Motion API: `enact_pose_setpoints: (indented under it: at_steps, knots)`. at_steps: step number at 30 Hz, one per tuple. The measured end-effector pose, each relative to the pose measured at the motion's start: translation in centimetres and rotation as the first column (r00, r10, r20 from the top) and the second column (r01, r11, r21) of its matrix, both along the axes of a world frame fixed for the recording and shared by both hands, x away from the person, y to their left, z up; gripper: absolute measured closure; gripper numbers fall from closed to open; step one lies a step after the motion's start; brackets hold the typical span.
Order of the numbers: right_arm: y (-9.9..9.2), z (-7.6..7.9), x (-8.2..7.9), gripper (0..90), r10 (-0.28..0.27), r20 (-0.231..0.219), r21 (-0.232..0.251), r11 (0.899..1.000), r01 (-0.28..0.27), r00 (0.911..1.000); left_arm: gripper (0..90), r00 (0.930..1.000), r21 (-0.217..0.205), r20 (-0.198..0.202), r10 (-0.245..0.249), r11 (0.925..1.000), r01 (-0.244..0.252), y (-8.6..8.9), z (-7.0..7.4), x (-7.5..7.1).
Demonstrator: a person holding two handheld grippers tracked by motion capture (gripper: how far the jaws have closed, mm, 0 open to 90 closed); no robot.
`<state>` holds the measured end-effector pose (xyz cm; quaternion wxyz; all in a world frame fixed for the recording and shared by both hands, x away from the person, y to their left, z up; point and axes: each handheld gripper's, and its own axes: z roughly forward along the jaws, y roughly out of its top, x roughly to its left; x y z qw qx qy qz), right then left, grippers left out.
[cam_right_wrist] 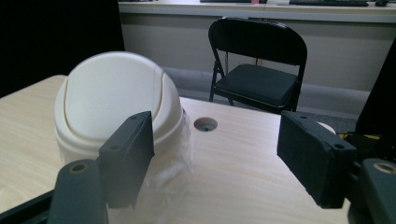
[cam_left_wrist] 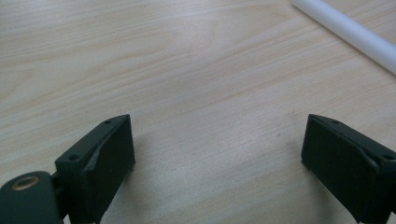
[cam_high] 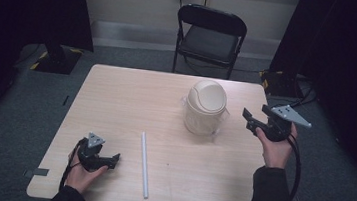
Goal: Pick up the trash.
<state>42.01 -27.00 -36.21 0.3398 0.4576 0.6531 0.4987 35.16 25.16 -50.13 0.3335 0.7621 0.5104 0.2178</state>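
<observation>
1. Resting low near the front-left corner of the tabletop (cam_high: 118, 84), the left gripper (cam_high: 110, 161) has its jaws wide apart and holds nothing. Its own view shows bare wood grain between the jaws. It points toward the white tube (cam_high: 144, 165), which lies just beside it.

2. The right gripper (cam_high: 255, 119) is raised off the tabletop by the right edge, jaws likewise spread and empty. It points toward the bin (cam_high: 206, 107), which sits near it but apart.

3. The bin stands upright in the right half of the tabletop, nearer the far edge. Its domed swing lid is closed. A clear plastic liner (cam_right_wrist: 175, 163) shows below the lid, probably there to catch waste.

4. The white tube lies flat, running from near the front edge toward the centre. It is touched by neither gripper. Judgement: the open approach on each side suggests a pick of the tube by the left gripper, with the right one positioned to steady the bin or press its lid.

5. A cable hole (cam_right_wrist: 205, 124) is set into the tabletop beyond the bin.

6. Count, on the tabletop: one bin, one tube, two grippers. Off the tabletop: one black folding chair (cam_high: 211, 36) past the far edge.
</observation>
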Motion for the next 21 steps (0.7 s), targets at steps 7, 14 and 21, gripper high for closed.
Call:
enact_pose_setpoints:
  at_steps: [7, 14, 21]
  knots:
    - [1.5, 0.8, 2.6, 26.3, 0.016, 0.012, 0.014, 1.0, -0.016, 0.9998, 9.0, 1.0, 0.001, 0.0, 0.0, 1.0, 0.0, 0.0, 0.0, 0.0]
    - [3.9, -0.1, 5.0, 26.1, 0.043, -0.007, 0.036, 0.998, -0.043, 0.999, 9.0, 1.0, 0.0, 0.0, 0.0, 1.0, 0.0, 0.0, 0.0, 0.0]
    - [6.4, -1.4, 6.8, 25.7, 0.09, -0.04, 0.031, 0.996, -0.088, 0.9952, 9.0, 1.0, 0.001, -0.002, -0.001, 1.0, 0.001, 0.0, 0.0, 0.0]
